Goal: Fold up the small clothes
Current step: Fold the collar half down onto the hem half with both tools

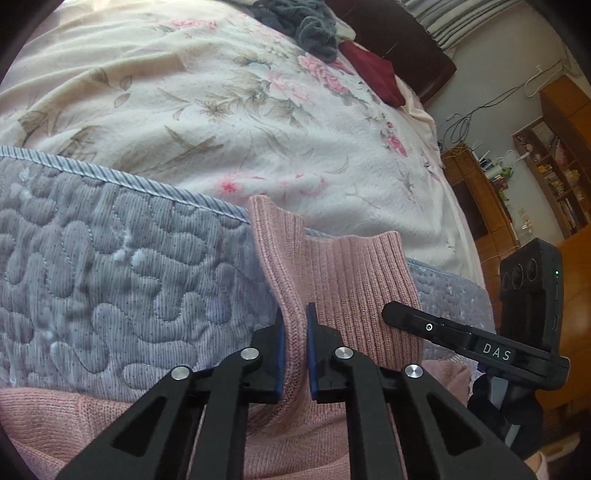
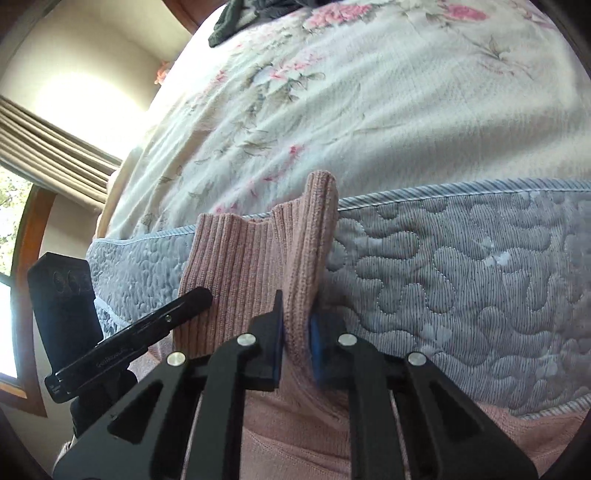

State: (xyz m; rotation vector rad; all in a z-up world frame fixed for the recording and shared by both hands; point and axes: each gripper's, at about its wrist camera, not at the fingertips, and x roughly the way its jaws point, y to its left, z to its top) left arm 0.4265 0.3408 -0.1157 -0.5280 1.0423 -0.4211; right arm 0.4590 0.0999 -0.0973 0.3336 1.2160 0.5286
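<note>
A pink ribbed knit garment (image 1: 354, 280) hangs in front of the mattress side, held up at two spots along its ribbed edge. My left gripper (image 1: 294, 325) is shut on a pinched fold of the pink knit, blue pads pressing both sides. In the left wrist view the right gripper's finger (image 1: 413, 317) reaches in from the right beside the same cloth. My right gripper (image 2: 297, 314) is shut on another fold of the pink garment (image 2: 240, 266). The left gripper's finger (image 2: 184, 302) shows at the left there. The rest of the garment sags below both grippers.
A grey quilted mattress side (image 1: 110, 280) fills the space behind the cloth. Above it lies a floral blanket (image 1: 240, 110) with a dark grey clothes pile (image 1: 314, 29) and a dark red cloth (image 1: 376, 70) at the far end. Wooden shelves (image 1: 546, 162) stand right; a curtained window (image 2: 48, 155) left.
</note>
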